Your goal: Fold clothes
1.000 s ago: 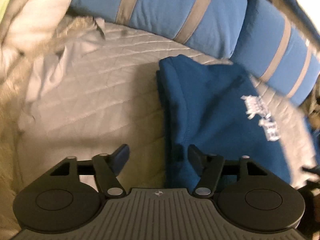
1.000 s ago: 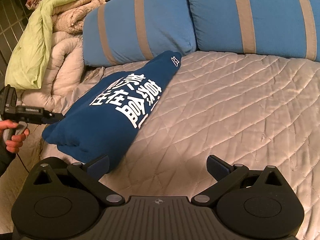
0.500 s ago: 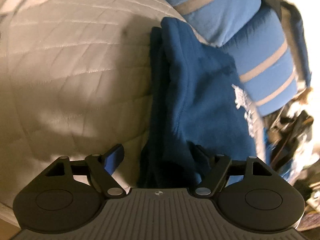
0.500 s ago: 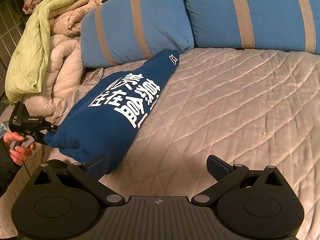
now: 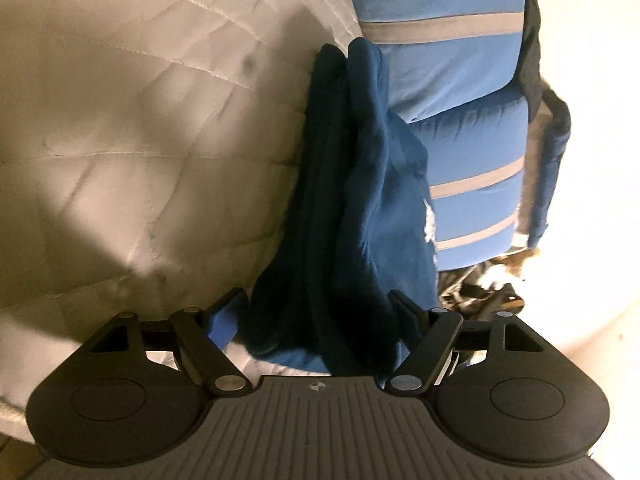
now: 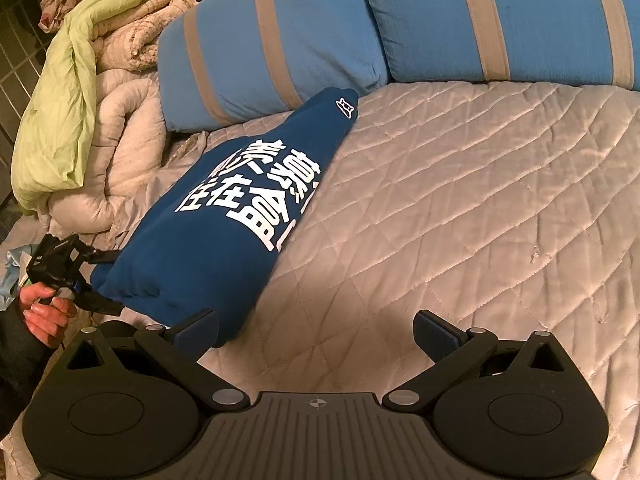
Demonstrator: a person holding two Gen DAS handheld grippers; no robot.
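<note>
Left tongs [image 5: 316, 312] straddling sweatshirt [image 5: 360, 208] edge

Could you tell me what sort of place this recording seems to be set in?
Most likely a bedroom: a quilted bedspread covers a bed, striped blue pillows lean at its head, and bundled comforters sit at one side.

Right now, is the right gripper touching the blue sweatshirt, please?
Cannot tell: in the right wrist view, the right gripper left finger overlaps the blue sweatshirt; no contact or gap shows.

The sweatshirt [image 5: 360, 208] hides the inner face of the left gripper's right finger, and its white print [image 5: 430, 224] is blurred. Beyond the pillows [image 5: 460, 120], the far-right clutter [image 5: 480, 284] is too smeared to identify.
</note>
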